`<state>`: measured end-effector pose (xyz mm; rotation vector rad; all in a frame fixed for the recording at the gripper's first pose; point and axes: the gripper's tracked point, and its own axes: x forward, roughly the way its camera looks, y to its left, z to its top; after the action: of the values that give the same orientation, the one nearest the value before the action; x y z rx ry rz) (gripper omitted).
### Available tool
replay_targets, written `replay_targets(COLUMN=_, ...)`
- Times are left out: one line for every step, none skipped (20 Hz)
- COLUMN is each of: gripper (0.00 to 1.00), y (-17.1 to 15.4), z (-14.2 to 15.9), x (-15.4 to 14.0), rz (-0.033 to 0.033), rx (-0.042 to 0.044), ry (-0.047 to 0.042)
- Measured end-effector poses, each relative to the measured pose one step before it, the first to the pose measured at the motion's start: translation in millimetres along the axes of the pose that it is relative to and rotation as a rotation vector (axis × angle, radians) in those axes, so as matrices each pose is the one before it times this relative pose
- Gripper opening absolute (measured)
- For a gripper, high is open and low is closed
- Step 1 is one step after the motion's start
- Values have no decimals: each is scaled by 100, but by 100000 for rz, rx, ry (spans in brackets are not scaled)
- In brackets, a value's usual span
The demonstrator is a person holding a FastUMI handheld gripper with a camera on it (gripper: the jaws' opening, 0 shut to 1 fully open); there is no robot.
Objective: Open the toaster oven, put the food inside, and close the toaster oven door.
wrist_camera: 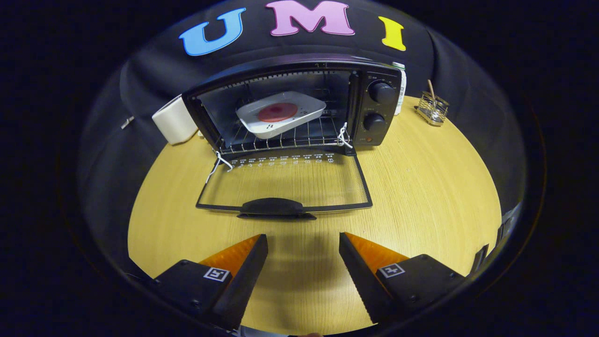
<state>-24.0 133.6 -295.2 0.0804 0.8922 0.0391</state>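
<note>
Black cloth wall [140,93] behind a pale wooden table [421,196].

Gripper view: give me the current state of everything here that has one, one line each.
Toaster oven: standing on the table, front open.
Oven door: folded fully down, lying flat on the table.
Door handle: free, just ahead of the fingers.
Tray of food: inside, resting on the wire rack.
Gripper: open, holding nothing, short of the handle.
</note>
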Motion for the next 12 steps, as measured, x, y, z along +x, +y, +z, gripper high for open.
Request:
replay_targets(gripper=99, y=102, z=-141, x=443, rz=-957, rx=-1390, ry=547)
replay_targets(gripper=99, y=80, z=-142, x=449, rz=-782, rx=-1080, ry=695)
replay_targets(gripper=99, y=242, z=-107, x=419, rz=-393, rx=-491, ry=736)
replay_targets(gripper=99, y=166, z=-186, x=446, rz=-469, rx=17, ry=780)
replay_targets(gripper=99, y=102, z=-111, x=415, rz=-311, rx=325, ry=399)
replay_targets(gripper=99, y=95, z=-28, x=438, rz=-654, rx=327, ry=421)
replay_targets(gripper=99, y=49, z=43, x=407, rz=-915, rx=190, ry=477)
replay_targets(gripper=99, y=27, z=7, x=406, rz=-510, rx=292, ry=361)
replay_targets(gripper=99, y=84, z=-103, x=368, rz=-868, rx=224, ry=555)
replay_targets(gripper=99, y=-87, z=-57, x=563, rz=-806, rx=287, ry=486)
replay_targets(gripper=99, y=74, z=52, x=337, rz=-306, rx=522, ry=415)
replay_targets(gripper=99, y=77, z=57, x=266, rz=11, rx=537, ry=446)
